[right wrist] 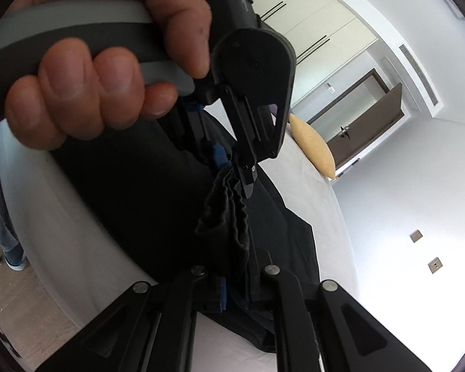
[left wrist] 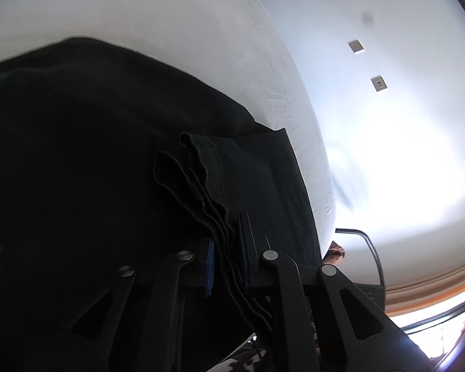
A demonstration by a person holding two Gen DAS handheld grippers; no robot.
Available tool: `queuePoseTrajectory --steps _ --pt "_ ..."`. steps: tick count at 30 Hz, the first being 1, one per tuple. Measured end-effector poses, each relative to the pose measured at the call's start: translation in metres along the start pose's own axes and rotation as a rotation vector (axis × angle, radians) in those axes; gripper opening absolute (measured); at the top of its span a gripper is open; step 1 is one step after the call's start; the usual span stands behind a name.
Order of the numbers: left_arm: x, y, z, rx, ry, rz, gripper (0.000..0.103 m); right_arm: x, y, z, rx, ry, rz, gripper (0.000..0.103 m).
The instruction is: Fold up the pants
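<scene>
The black pants [left wrist: 93,142] lie on a white bed [left wrist: 170,31], also seen in the right wrist view [right wrist: 133,192]. My left gripper [left wrist: 226,248] is shut on the stacked hem edges of the pants [left wrist: 201,179]. In the right wrist view the left gripper [right wrist: 238,167], held by a hand [right wrist: 93,86], pinches the same bunched edge [right wrist: 229,210]. My right gripper [right wrist: 235,285] is shut on that edge of the pants a short way from the left gripper.
A yellow pillow [right wrist: 313,145] lies at the far end of the bed [right wrist: 310,192]. A white wall with switch plates [left wrist: 378,83] runs along the bed. A brown door [right wrist: 372,117] and wardrobe stand beyond. Wooden floor [right wrist: 21,303] lies at left.
</scene>
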State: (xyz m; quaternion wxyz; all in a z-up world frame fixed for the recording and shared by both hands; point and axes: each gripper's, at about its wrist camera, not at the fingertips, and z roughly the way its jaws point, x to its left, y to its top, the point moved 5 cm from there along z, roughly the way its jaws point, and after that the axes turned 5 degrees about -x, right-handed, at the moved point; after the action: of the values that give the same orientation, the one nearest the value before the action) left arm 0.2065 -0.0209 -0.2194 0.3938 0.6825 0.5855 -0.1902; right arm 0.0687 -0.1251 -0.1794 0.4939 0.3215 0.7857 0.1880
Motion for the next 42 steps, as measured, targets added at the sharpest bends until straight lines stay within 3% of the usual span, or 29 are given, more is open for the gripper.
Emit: queuePoseTrajectory --steps 10,16,28,35,42 --pt "0.026 0.010 -0.054 0.003 0.048 0.100 0.011 0.007 0.017 0.005 -0.101 0.103 -0.042 0.009" --pt "0.066 0.020 -0.088 -0.022 0.104 0.075 0.011 0.022 0.030 0.009 -0.155 0.177 -0.084 0.009" --pt "0.124 0.010 -0.120 -0.046 0.129 0.028 0.011 0.013 0.032 0.050 -0.105 0.297 -0.045 0.009" --pt "0.120 0.015 -0.113 -0.061 0.139 0.031 0.008 0.010 0.034 0.065 -0.099 0.313 -0.059 0.008" --pt "0.110 0.009 -0.110 -0.075 0.151 0.030 0.008 0.027 0.042 0.047 -0.114 0.310 -0.067 0.009"
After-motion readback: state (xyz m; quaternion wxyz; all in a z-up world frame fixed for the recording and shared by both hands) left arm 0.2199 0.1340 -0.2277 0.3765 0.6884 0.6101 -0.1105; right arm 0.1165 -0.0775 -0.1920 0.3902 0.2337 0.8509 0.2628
